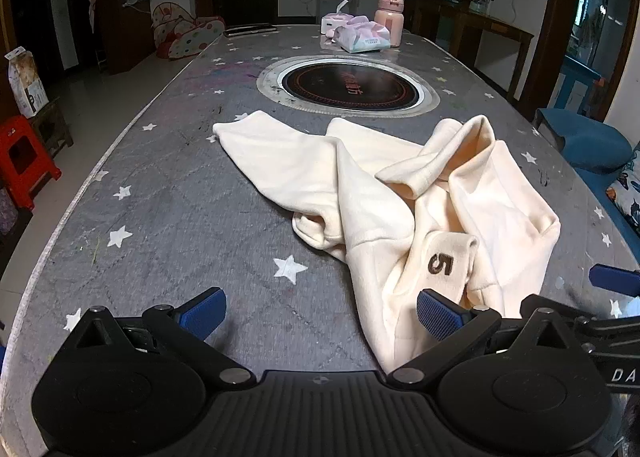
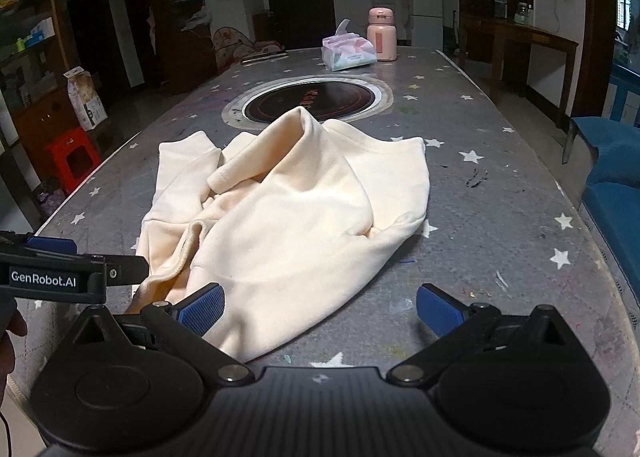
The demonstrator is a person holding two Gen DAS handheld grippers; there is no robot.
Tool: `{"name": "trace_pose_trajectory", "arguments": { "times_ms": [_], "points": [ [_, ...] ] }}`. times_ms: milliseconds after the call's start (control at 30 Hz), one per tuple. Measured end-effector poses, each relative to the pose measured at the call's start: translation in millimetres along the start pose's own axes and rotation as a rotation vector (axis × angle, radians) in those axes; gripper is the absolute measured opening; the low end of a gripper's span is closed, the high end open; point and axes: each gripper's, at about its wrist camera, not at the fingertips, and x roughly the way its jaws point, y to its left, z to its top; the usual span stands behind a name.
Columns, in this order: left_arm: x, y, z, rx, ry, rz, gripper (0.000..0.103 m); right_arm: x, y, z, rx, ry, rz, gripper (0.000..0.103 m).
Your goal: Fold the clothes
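A cream sweatshirt [image 1: 400,193] lies crumpled on the grey star-patterned table [image 1: 180,217], one sleeve stretched to the left and a cuff marked "5" [image 1: 442,263] near the front. My left gripper [image 1: 320,315] is open just short of the garment's near hem, its right finger [image 1: 438,315] beside the cloth. In the right wrist view the same sweatshirt [image 2: 288,209] fills the middle. My right gripper [image 2: 320,311] is open, its left finger [image 2: 202,307] over the near hem, nothing between the fingers. The left gripper's body [image 2: 52,273] shows at the left edge.
A round black cooktop [image 1: 346,87] is set in the table beyond the garment. A tissue pack [image 1: 362,37] and a pink flask [image 1: 390,17] stand at the far end. A red stool [image 1: 22,157] is left of the table, blue seats [image 2: 612,177] on the right.
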Motion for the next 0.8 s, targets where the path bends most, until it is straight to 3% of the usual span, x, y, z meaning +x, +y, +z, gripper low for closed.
{"name": "trace_pose_trajectory", "arguments": {
  "times_ms": [567, 800],
  "points": [
    [17.2, -1.9, 28.4, 0.041, -0.04, 0.007, 0.103, 19.5, -4.6, 28.6, -0.056, -0.019, -0.001, 0.102],
    [25.1, 2.8, 37.9, 0.052, -0.044, -0.002, 0.103, 35.9, -8.8, 56.5, -0.103, -0.04, 0.007, 0.092]
  ]
}}
